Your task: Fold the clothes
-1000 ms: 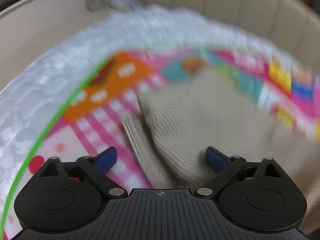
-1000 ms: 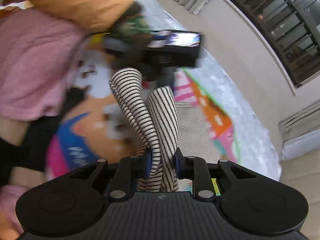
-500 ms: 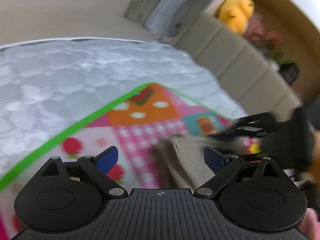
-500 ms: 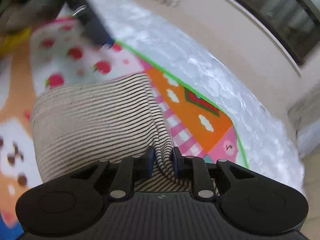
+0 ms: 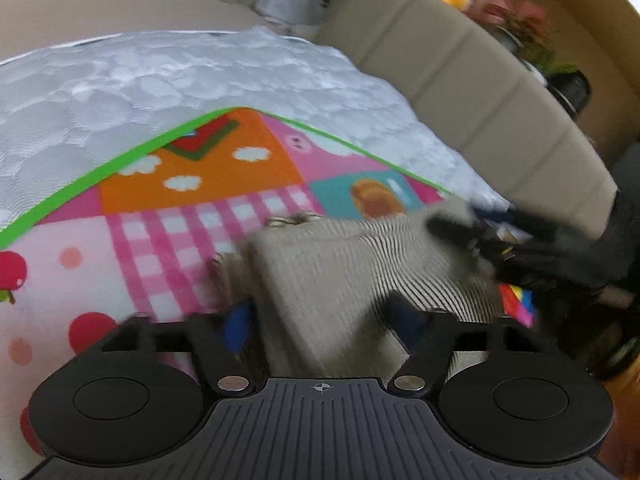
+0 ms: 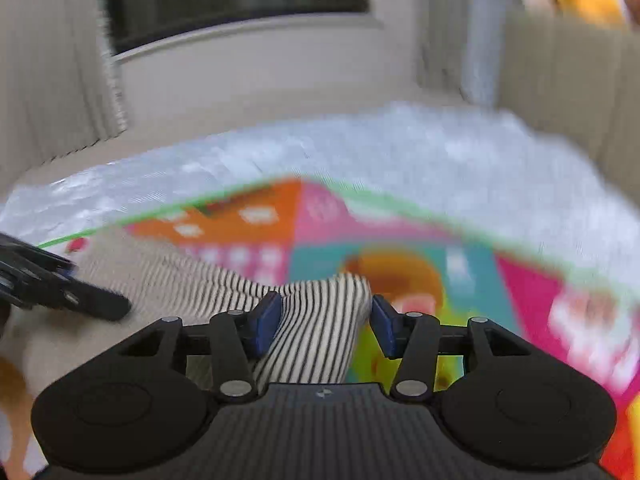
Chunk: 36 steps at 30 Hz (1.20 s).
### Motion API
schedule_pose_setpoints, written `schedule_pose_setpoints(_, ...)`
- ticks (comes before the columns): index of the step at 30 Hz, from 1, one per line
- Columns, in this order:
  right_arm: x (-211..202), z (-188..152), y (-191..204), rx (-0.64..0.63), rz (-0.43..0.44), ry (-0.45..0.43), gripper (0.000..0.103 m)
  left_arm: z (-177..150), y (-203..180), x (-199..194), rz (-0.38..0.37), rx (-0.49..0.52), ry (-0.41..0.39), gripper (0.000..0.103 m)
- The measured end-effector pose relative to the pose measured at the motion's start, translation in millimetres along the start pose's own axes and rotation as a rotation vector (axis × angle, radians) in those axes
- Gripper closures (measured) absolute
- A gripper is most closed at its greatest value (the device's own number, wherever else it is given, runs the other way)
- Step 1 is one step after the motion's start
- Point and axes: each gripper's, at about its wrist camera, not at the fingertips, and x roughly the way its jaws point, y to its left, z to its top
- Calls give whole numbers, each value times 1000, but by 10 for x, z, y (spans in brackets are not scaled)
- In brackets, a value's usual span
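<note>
A: On the play mat [image 5: 200, 184], near its green-edged corner, the striped garment [image 5: 352, 264] lies folded, with the quilted mattress [image 5: 160, 76] beyond.

B: Gripper states?

A: My right gripper [image 6: 322, 322] has just been opening. Its jaws stand apart, and the folded striped edge sits between them against the left pad, with a clear gap to the right pad. I read that as a release, not a pinch. My left gripper [image 5: 320, 320] has just been closing and straddles the near end of the garment. The view there is smeared, so I cannot tell whether its pads press the cloth yet.

B: Which step is this?

A: My guess is laying down a fold with the right and taking a new hold with the left.

B: How do you do it cleanly?

A: I'd back the right straight out along its fingers so the left pad doesn't drag the top layer. I'd keep the left low and bite all layers at the edge, not just the top one. Then I'd check that the stripes run parallel before the next fold, since skew there means the layers slipped.

B: Risks?

A: The right gripper [image 5: 460, 232] is close to the left over the cloth, so the withdrawal path is tight.
</note>
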Motion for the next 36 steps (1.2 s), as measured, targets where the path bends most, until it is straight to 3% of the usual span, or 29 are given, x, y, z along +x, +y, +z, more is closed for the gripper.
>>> schedule_pose_setpoints(6,-18,-25,22,27,-24,-7,54,14,41,4,47,10,-3,38)
schedule_pose_setpoints(12,-266,30,146,10,-141,-1,34,30,63,11,52,1,-9,31)
schedule_pose_setpoints(14,-461,57,241,-15,-167,-27,23,45,90,-53,58,-16,-35,31)
schedule_pose_setpoints(16,-708,73,346,-33,-154,-75,15,77,124,-211,70,-35,-106,33)
schedule_pose_setpoints(18,-854,56,434,-20,-102,-116,13,122,107,-408,68,-35,-190,33)
schedule_pose_setpoints(21,-869,-39,530,24,-7,-140,13,199,-44,-517,-9,-12,-233,34)
schedule_pose_setpoints(24,-611,-255,558,44,39,-64,13,216,-233,-372,-10,49,-175,34)
schedule_pose_setpoints(26,-422,-418,551,18,22,-4,13,201,-261,-192,31,67,-112,34)
schedule_pose_setpoints(28,-370,-443,520,17,21,1,11,182,-271,-12,80,79,-48,34)
schedule_pose_setpoints(30,-341,-441,489,20,21,-1,11,162,-215,192,149,67,16,27)
schedule_pose_setpoints(33,-342,-458,528,1,13,-10,9,153,-79,321,146,-1,41,21)
schedule_pose_setpoints(36,-362,-464,543,-8,11,-16,8,129,-53,291,134,9,31,21)
